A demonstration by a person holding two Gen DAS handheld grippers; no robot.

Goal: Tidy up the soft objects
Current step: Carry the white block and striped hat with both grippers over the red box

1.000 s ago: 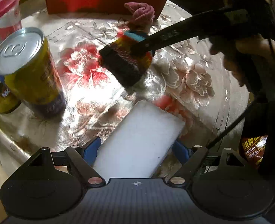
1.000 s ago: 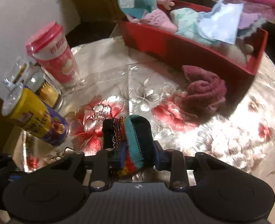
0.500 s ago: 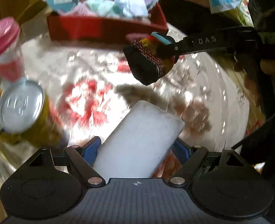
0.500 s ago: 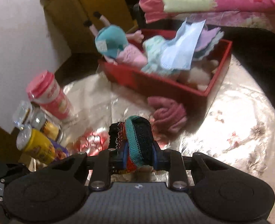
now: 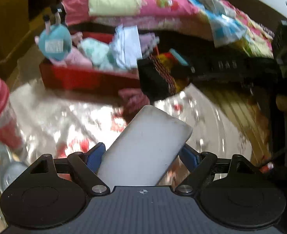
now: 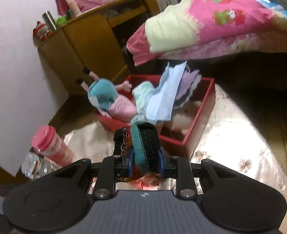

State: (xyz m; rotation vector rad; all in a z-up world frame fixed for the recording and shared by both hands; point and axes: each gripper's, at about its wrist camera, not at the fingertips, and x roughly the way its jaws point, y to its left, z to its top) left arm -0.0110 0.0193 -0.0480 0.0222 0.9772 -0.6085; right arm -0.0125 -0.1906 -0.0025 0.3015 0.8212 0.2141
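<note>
My left gripper (image 5: 143,152) is shut on a white sponge block (image 5: 145,148), held above the table. My right gripper (image 6: 145,162) is shut on a striped knitted sock (image 6: 144,144) and holds it in the air just in front of the red box (image 6: 200,117). In the left wrist view the sock (image 5: 159,78) hangs at the box's right end. The red box (image 5: 81,78) holds a teal and pink doll (image 6: 108,99), pale cloths and a blue mask (image 6: 163,97). A maroon cloth roll (image 5: 133,99) lies on the table before the box.
A pink-lidded cup (image 6: 50,146) and a glass jar (image 6: 34,165) stand at the table's left. The table has a shiny floral cover (image 6: 231,136). A pink quilt (image 6: 211,23) lies behind the box, and a wooden cabinet (image 6: 89,44) stands at the back left.
Both grippers have risen and moved toward the red box. The sock has gone from above the table's middle to the box's near edge. The yellow can has left both views.
</note>
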